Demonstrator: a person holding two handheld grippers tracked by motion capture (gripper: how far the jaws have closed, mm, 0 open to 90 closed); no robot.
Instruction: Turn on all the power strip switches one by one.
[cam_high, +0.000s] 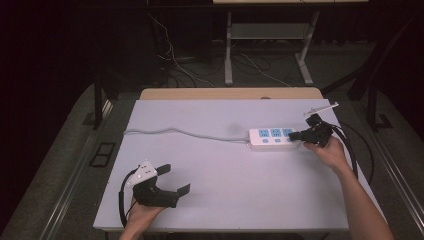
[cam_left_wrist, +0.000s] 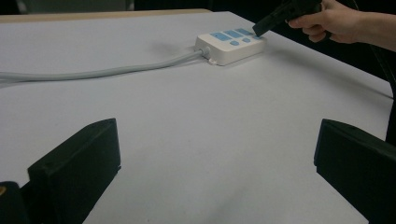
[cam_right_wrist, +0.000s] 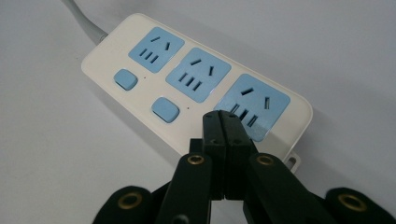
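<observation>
A white power strip (cam_high: 272, 138) (cam_left_wrist: 231, 44) (cam_right_wrist: 187, 88) with three blue sockets lies on the right half of the white table (cam_high: 225, 175). Two blue buttons (cam_right_wrist: 165, 109) show beside the first two sockets. My right gripper (cam_high: 292, 136) (cam_left_wrist: 259, 29) (cam_right_wrist: 220, 119) is shut with nothing between its jaws. Its joined tips rest on the strip's top at the right-hand socket, and they hide the spot beneath them. My left gripper (cam_high: 175, 179) (cam_left_wrist: 215, 154) stands open over bare table at the near left, far from the strip.
The strip's grey cable (cam_high: 185, 132) (cam_left_wrist: 93, 72) runs left across the table to its left edge. A wooden strip (cam_high: 230, 93) borders the far side. Behind it on the dark floor stand metal frame legs (cam_high: 228, 50) and loose wires (cam_high: 172, 57).
</observation>
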